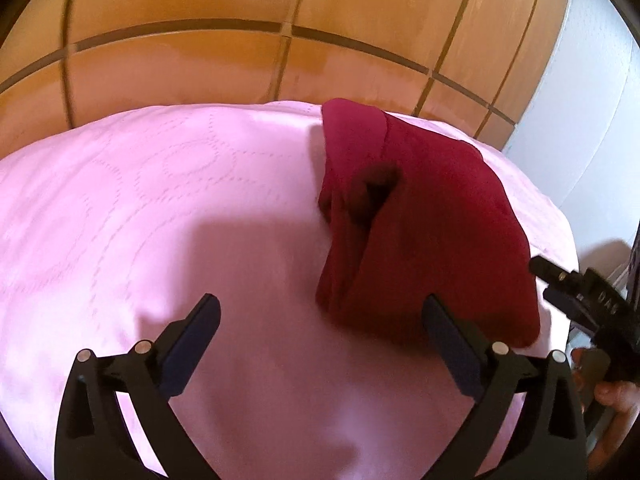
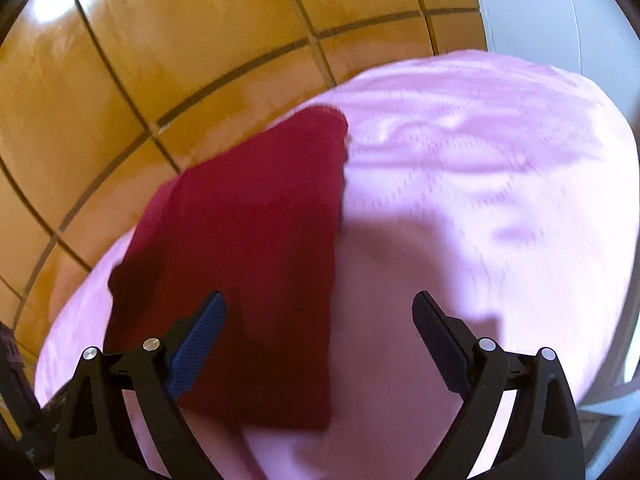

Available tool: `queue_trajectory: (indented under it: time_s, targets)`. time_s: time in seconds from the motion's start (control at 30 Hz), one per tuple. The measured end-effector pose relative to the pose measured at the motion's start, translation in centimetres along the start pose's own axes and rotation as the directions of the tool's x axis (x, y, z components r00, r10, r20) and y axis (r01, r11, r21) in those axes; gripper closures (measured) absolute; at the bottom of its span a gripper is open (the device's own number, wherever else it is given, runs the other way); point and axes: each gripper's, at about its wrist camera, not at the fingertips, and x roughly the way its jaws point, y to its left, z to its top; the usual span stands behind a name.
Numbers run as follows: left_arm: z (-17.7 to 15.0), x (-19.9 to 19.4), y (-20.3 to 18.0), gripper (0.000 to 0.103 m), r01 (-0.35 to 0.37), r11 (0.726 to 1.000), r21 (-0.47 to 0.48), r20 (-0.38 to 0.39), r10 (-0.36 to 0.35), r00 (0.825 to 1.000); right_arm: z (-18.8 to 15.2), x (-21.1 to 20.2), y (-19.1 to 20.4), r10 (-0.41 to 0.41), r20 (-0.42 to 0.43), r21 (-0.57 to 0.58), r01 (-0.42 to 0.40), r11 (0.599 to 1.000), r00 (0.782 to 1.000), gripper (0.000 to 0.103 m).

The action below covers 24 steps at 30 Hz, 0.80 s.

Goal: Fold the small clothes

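A dark red garment (image 1: 424, 232) lies folded into a long strip on a pink quilted cloth (image 1: 160, 208). Its layered edge faces left in the left wrist view. My left gripper (image 1: 320, 312) is open and empty above the cloth, with the garment's near end by its right finger. In the right wrist view the garment (image 2: 248, 248) runs from the near left to the far edge of the pink cloth (image 2: 480, 168). My right gripper (image 2: 320, 308) is open and empty just above the garment's near end. The right gripper also shows at the right edge of the left wrist view (image 1: 576, 292).
The pink cloth covers a rounded raised surface. Beyond its far edge is an orange-brown tiled floor (image 1: 240, 12) with dark grout lines. A pale grey wall or panel (image 1: 588, 92) stands at the right. A hand (image 1: 612, 396) holds the right gripper's handle.
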Motion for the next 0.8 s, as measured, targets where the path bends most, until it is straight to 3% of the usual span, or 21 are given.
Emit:
queue_trajectory:
  time_s: [0.1,0.17,0.47,0.67,0.8]
  targets:
    - [-1.2,-1.3,-0.4,0.002,-0.035,0.999,0.009,0.0,0.035,0.999,-1.3,-0.6,0.4,-0.017,-0.026,-0.025,0.016,1.0,1.0,0.009]
    - [-1.6,-2.0,-0.6,0.002,-0.06,0.998,0.026,0.001,0.06,0.998,-2.0,-1.2,1.1,-0.032,-0.027,-0.049,0.03,0.998,0.999,0.004]
    - [-3.0,-6.1,-0.7,0.002,-0.162,0.986,0.05,0.096,0.157,0.983,-4.0,-5.3,3.7,-0.064,0.051,-0.095,0.069,0.993,0.997,0.004]
    - [-3.7,-9.0,0.0,0.002,-0.13,0.991,0.01,0.137,0.128,0.982,-6.4,-8.6,4.9,-0.131,0.119,-0.158,0.15,0.976,0.984,0.004]
    - [-4.3,-10.0,-0.2,0.002,-0.144,0.99,0.012,0.135,0.141,0.981,-7.8,-10.4,5.4,-0.121,0.177,-0.17,0.152,0.974,0.977,0.004]
